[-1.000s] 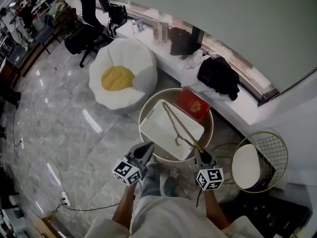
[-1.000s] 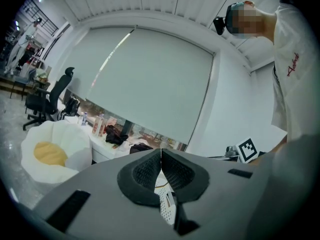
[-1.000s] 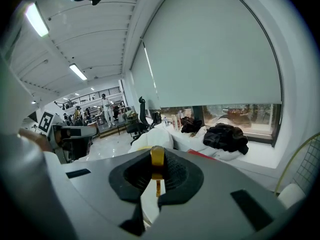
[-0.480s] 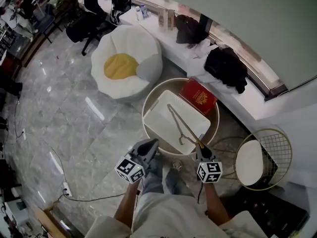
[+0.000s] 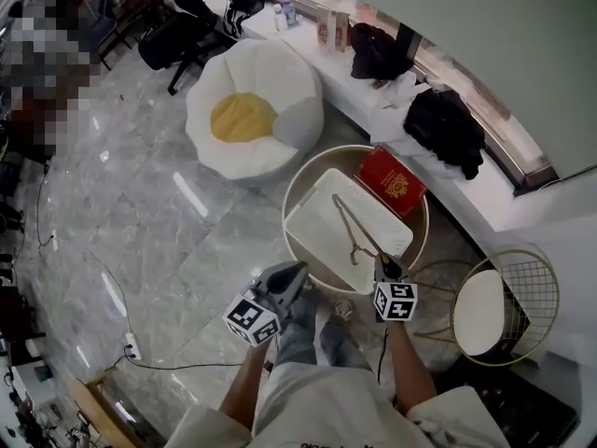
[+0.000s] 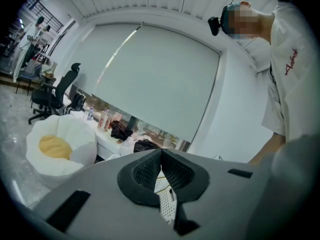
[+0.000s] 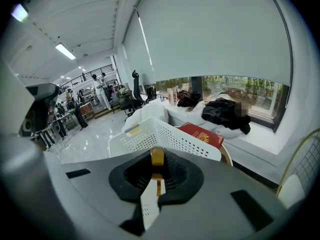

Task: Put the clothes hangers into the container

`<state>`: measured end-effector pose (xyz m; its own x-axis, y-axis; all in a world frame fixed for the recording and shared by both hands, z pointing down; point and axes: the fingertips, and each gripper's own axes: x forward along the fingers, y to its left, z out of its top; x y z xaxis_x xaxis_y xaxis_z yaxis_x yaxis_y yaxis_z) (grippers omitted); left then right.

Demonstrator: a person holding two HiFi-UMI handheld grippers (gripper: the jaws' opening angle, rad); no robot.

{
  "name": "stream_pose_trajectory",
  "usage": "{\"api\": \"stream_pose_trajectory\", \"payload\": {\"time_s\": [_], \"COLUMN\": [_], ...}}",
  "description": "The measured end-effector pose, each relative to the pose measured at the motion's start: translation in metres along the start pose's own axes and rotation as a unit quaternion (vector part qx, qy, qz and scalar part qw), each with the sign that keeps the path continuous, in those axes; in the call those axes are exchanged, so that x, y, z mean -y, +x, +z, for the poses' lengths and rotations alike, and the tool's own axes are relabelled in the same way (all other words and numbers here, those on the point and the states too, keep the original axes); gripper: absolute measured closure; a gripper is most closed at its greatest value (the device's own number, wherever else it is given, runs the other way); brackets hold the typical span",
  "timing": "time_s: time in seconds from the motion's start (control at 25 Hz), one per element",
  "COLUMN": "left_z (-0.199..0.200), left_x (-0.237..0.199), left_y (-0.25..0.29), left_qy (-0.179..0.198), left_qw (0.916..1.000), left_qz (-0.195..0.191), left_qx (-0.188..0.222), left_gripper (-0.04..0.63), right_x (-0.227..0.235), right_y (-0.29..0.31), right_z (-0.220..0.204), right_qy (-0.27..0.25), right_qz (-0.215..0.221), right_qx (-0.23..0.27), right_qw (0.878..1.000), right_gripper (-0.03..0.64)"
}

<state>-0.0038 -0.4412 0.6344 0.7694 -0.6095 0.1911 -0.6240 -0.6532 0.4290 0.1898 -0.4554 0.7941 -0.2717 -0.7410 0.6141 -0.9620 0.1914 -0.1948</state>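
The right tool (image 5: 384,267) clamps one end of the gold hanger (image 5: 354,234), angling it into the white basket (image 5: 306,199); the left tool (image 5: 296,270) rests closed and empty.

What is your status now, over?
Right gripper shut on hanger. Left gripper shut, empty. Hanger reaches over basket, not yet released. Nothing seen in the way.

There is 1 hanger (image 7: 157,159), 1 white basket (image 5: 312,227), 1 red box (image 5: 394,181) and 1 beanbag (image 5: 252,110).
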Motion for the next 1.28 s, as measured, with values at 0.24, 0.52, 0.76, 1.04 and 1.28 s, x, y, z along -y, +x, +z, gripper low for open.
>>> {"api": "stream_pose_trajectory", "payload": {"time_s": [0.24, 0.52, 0.76, 1.04, 1.28], "left_z": [0.001, 0.004, 0.001, 0.003, 0.002], "left_x": [-0.008, -0.016, -0.012, -0.008, -0.005], "left_y": [-0.007, -0.015, -0.012, -0.017, -0.013], "left_qy": [-0.004, 0.000, -0.001, 0.003, 0.002], "left_qw": [0.9999, 0.9999, 0.9999, 0.9999, 0.9999], "left_qz": [0.010, 0.017, 0.013, 0.012, 0.012], "left_qx": [0.000, 0.001, -0.003, -0.002, -0.003], "left_gripper": [0.566, 0.566, 0.566, 0.566, 0.566], "right_x": [0.004, 0.003, 0.013, 0.012, 0.010], "right_y": [0.020, 0.031, 0.031, 0.030, 0.035], "right_z": [0.004, -0.004, -0.025, -0.052, -0.065], "right_qy": [-0.004, -0.001, 0.012, 0.004, -0.014], "right_qz": [-0.005, -0.014, -0.021, -0.015, -0.001], "right_qx": [0.001, -0.009, -0.040, -0.084, -0.118], "right_qw": [1.000, 1.000, 0.999, 0.996, 0.993], "right_gripper": [0.575, 0.575, 0.574, 0.574, 0.472]}}
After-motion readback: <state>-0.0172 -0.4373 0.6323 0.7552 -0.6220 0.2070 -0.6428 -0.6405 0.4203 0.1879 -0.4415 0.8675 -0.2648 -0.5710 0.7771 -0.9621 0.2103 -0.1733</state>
